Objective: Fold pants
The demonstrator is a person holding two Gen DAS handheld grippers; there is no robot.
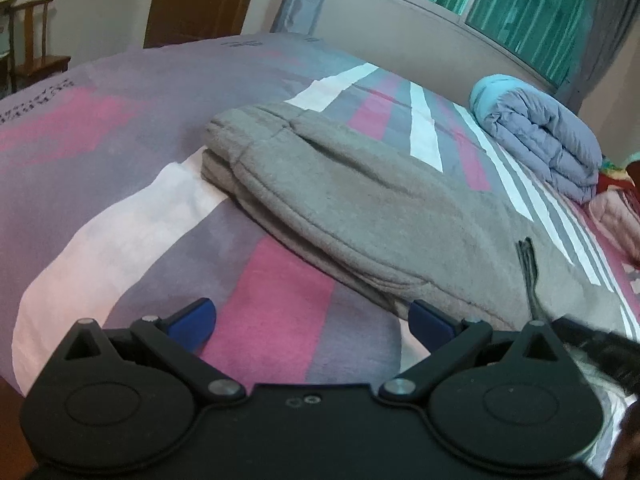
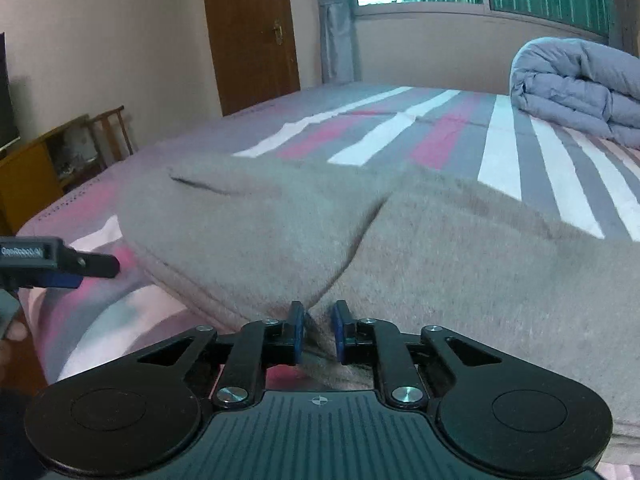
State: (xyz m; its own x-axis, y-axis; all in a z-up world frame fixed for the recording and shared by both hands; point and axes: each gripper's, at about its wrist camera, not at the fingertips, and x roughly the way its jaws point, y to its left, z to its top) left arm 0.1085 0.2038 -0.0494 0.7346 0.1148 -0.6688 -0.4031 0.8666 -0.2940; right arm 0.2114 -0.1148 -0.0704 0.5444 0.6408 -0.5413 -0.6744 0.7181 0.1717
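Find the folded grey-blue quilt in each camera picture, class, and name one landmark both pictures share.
Left wrist view: the quilt lies at the right, beyond the grey pants, under the window.
Right wrist view: the quilt sits at the upper right edge, on the striped bed.
Shared landmark: the brown door.

Grey fleece pants, lying on a striped bed sheet of pink, white and grey bands. The garment is partly folded: one layer doubled over another, with stitched hems stacked at the far end. The near edge is bunched into a raised pleat. A dark drawstring lies on the near cloth.
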